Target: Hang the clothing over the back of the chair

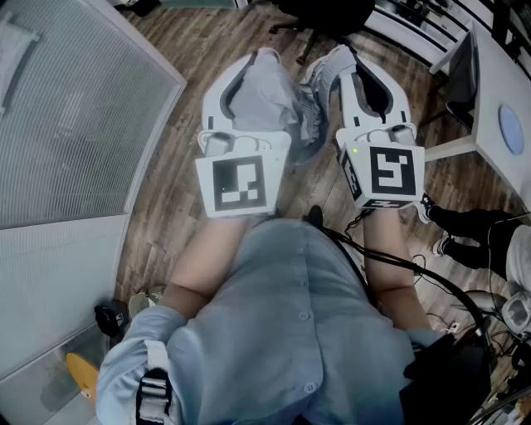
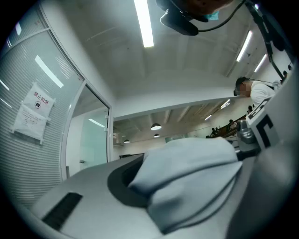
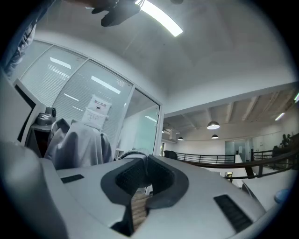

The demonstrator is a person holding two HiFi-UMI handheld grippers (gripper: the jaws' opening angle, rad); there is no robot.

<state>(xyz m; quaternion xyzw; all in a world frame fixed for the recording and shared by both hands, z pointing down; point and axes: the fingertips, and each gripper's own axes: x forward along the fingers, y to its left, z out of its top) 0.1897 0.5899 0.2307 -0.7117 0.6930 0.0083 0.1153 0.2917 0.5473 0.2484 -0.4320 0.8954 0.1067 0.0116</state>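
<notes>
A light grey piece of clothing [image 1: 264, 100] hangs bunched between my two raised grippers above the wooden floor. My left gripper [image 1: 264, 56] is shut on it. In the left gripper view the clothing [image 2: 196, 172] fills the gap between the jaws and drapes over them. My right gripper [image 1: 344, 54] is shut on a thin edge of the same clothing; in the right gripper view a sliver of fabric [image 3: 132, 152] shows at the closed tips of this gripper [image 3: 145, 161]. A black office chair [image 1: 325, 15] stands ahead at the top of the head view, mostly cut off.
A glass partition with blinds [image 1: 75, 124] runs along the left. A white desk [image 1: 506, 108] stands at the right, with another person's dark legs and shoes [image 1: 465, 228] below it. Black cables [image 1: 415, 270] trail by my right arm.
</notes>
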